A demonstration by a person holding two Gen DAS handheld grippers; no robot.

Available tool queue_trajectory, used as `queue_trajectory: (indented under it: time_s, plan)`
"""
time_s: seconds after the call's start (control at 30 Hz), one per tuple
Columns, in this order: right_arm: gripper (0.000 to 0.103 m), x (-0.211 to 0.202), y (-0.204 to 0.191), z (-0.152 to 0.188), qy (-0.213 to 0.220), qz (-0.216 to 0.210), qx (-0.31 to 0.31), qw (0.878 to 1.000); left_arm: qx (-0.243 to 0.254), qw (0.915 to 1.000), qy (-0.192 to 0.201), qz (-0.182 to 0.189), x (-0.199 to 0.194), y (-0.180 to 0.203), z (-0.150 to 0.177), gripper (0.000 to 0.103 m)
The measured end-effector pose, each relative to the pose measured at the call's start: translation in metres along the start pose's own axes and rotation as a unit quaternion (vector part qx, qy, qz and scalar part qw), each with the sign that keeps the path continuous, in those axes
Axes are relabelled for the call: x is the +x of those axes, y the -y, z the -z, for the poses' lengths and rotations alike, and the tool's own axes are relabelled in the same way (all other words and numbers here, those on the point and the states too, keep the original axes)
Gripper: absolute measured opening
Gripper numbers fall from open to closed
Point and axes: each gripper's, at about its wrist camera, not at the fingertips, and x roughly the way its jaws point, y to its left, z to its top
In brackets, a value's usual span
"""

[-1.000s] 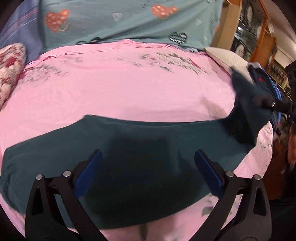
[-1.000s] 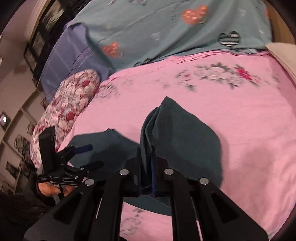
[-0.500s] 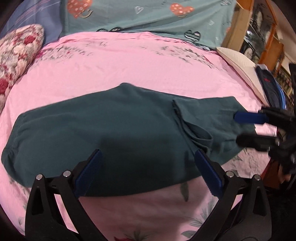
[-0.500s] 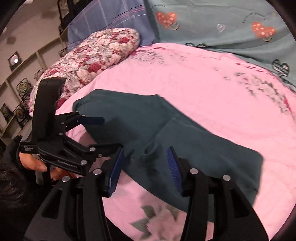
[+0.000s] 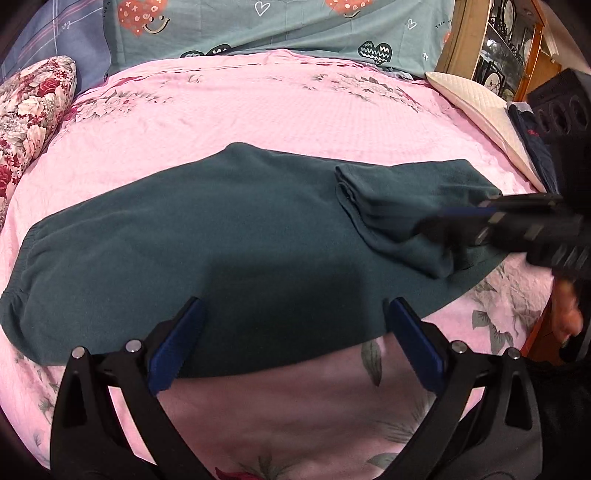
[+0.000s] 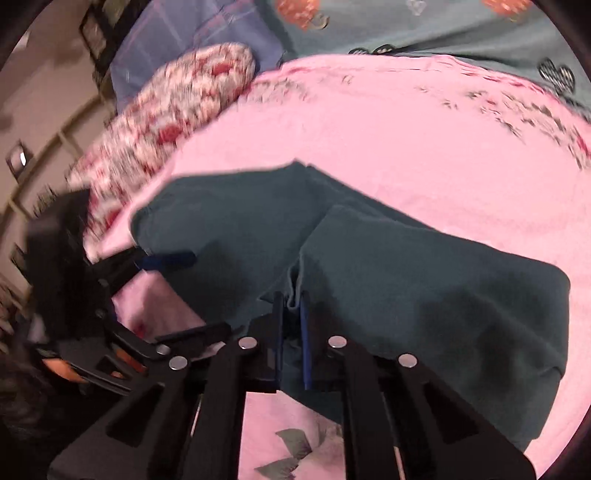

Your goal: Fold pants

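Dark teal pants (image 5: 207,236) lie spread on the pink floral bedsheet (image 5: 295,122), waistband at the left, leg end folded back over itself at the right (image 5: 399,206). My left gripper (image 5: 291,321) is open and empty, hovering just above the pants' near edge. My right gripper (image 6: 291,306) is shut on a pinch of the folded leg fabric (image 6: 424,291); it also shows at the right of the left wrist view (image 5: 461,221). The left gripper shows blurred at the left of the right wrist view (image 6: 162,258).
A red floral pillow (image 5: 26,118) lies at the far left. A teal heart-print cover (image 5: 295,26) runs along the back. A white quilted pillow (image 5: 476,107) and dark folded clothes (image 5: 532,147) sit at the right edge, with wooden shelving (image 5: 491,48) behind.
The right gripper, open half a second ago after laying the leg end down, has shut again on the folded leg fabric. The left gripper stayed open above the pants' near edge.
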Motion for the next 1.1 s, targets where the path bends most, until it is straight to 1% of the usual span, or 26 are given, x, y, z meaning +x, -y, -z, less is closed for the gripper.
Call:
queue_trajectory:
  time_s: [0.07,0.13,0.17,0.27,0.37,0.53,0.57,0.6,0.63,0.67,0.7,0.73,0.77,0.8,0.83,0.87,0.9,0.93,1.0,1.07,1.1]
  plan:
    - [0.008,-0.010,0.004,-0.005,0.014,-0.017,0.014,1.000,-0.001,1.0000,0.001,0.000,0.000,0.001,-0.001,0.101]
    - [0.008,-0.015,0.002,-0.006,0.017,-0.029,0.010,0.999,0.000,1.0000,0.002,0.000,0.001,0.001,-0.001,0.101]
    - [0.011,-0.014,0.000,-0.006,0.014,-0.033,0.005,0.999,0.000,1.0000,0.002,0.000,0.001,0.002,-0.001,0.101]
    - [0.010,0.000,-0.001,-0.003,-0.006,-0.038,0.003,0.999,-0.003,1.0000,0.004,0.001,0.000,0.001,-0.001,0.101]
    - [0.009,0.017,-0.009,0.004,-0.025,-0.020,-0.012,0.999,-0.002,1.0000,0.003,-0.001,-0.001,0.001,0.000,0.101]
    - [0.009,0.000,-0.027,-0.003,0.015,-0.021,-0.032,0.999,-0.009,0.9999,0.006,-0.002,-0.004,-0.004,0.000,0.101]
    - [0.013,0.003,-0.033,-0.003,0.014,-0.012,-0.045,0.999,-0.012,0.9999,0.006,-0.003,-0.003,-0.005,0.000,0.101]
    - [0.018,0.010,-0.036,-0.001,0.001,-0.004,-0.052,0.999,-0.015,0.9999,0.005,-0.004,-0.002,-0.007,0.000,0.101]
    - [0.036,0.022,-0.034,0.003,-0.031,-0.002,-0.053,0.998,-0.016,0.9998,0.002,-0.007,-0.001,-0.007,-0.001,0.100]
    - [0.038,0.030,-0.030,0.007,-0.049,0.003,-0.043,0.998,-0.006,0.9997,-0.002,-0.026,0.001,-0.005,-0.001,0.101]
    - [0.038,0.029,-0.023,0.011,-0.049,0.001,-0.032,0.998,-0.006,0.9998,-0.001,-0.019,0.000,-0.005,0.000,0.101]
    - [0.038,0.022,-0.020,0.012,-0.038,-0.005,-0.029,0.999,-0.006,0.9999,0.000,-0.014,-0.002,-0.005,-0.001,0.101]
    - [0.038,0.007,-0.017,0.013,-0.017,-0.007,-0.026,1.000,-0.004,0.9999,0.002,-0.015,-0.006,-0.005,-0.001,0.101]
    - [0.038,-0.014,-0.012,0.015,0.013,-0.008,-0.024,1.000,-0.005,0.9998,0.006,-0.016,-0.009,-0.006,-0.003,0.101]
    - [0.038,-0.034,-0.007,0.018,0.039,-0.002,-0.021,0.999,-0.008,0.9998,0.011,-0.013,-0.013,-0.006,-0.004,0.101]
    - [0.038,-0.056,0.000,0.022,0.061,0.016,-0.018,0.998,-0.011,0.9997,0.020,-0.005,-0.019,-0.006,-0.008,0.101]
    - [0.038,-0.072,0.008,0.026,0.076,0.040,-0.013,0.996,-0.010,0.9995,0.030,0.004,-0.024,-0.004,-0.012,0.101]
    - [0.038,-0.090,0.020,0.032,0.085,0.077,-0.004,0.993,-0.006,0.9991,0.040,0.013,-0.029,0.000,-0.016,0.101]
    - [0.038,-0.112,0.047,0.047,0.079,0.134,0.019,0.988,0.008,0.9981,0.052,0.032,-0.032,0.014,-0.028,0.101]
    - [0.037,-0.118,0.066,0.062,0.070,0.161,0.036,0.984,0.023,0.9976,0.049,0.043,-0.023,0.031,-0.044,0.101]
    - [0.036,-0.117,0.074,0.069,0.063,0.167,0.044,0.983,0.031,0.9970,0.047,0.053,-0.016,0.040,-0.053,0.101]
